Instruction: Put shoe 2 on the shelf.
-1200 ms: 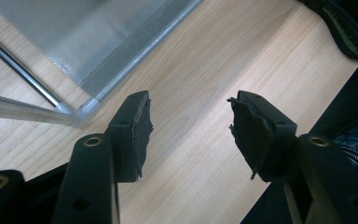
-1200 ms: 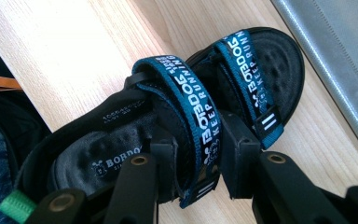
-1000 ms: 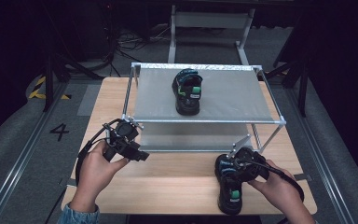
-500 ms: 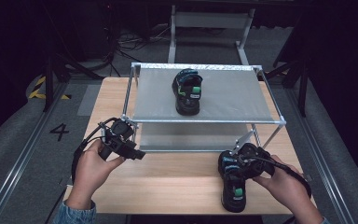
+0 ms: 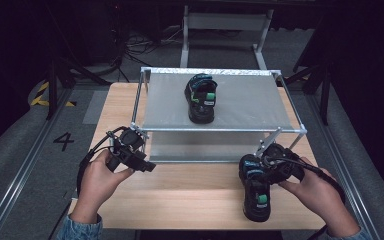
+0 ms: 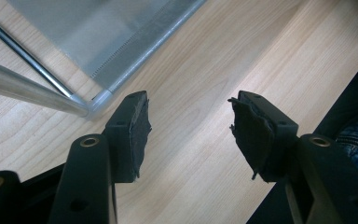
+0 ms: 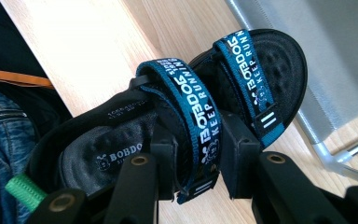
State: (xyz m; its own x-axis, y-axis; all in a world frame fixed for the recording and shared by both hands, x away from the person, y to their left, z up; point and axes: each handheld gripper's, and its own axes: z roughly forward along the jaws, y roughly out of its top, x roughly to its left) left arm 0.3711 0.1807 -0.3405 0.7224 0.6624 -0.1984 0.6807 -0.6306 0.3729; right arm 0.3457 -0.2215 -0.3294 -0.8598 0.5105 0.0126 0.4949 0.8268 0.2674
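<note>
A black sandal with teal straps (image 5: 201, 100) stands on the top of the metal rack (image 5: 240, 131). Its mate (image 5: 256, 196) is at the front right of the wooden table (image 5: 190, 195), with my right gripper (image 5: 265, 169) shut on it. In the right gripper view the jaws pinch the sandal's middle teal strap (image 7: 200, 109), with the right gripper (image 7: 198, 156) over the footbed. My left gripper (image 5: 146, 165) is at the rack's front left leg. In the left gripper view the left gripper (image 6: 189, 126) stands open over bare wood with nothing between its pads.
The rack's front left foot (image 6: 95, 101) lies just ahead of my left jaws. Its lower shelf (image 5: 200, 150) sits under the top sheet. The table's near edge runs close behind both hands, and a denim sleeve (image 5: 80, 227) shows at the bottom left.
My right hand has risen with the sandal in its grip, shifting it slightly to the right. The left hand has stayed where it was.
</note>
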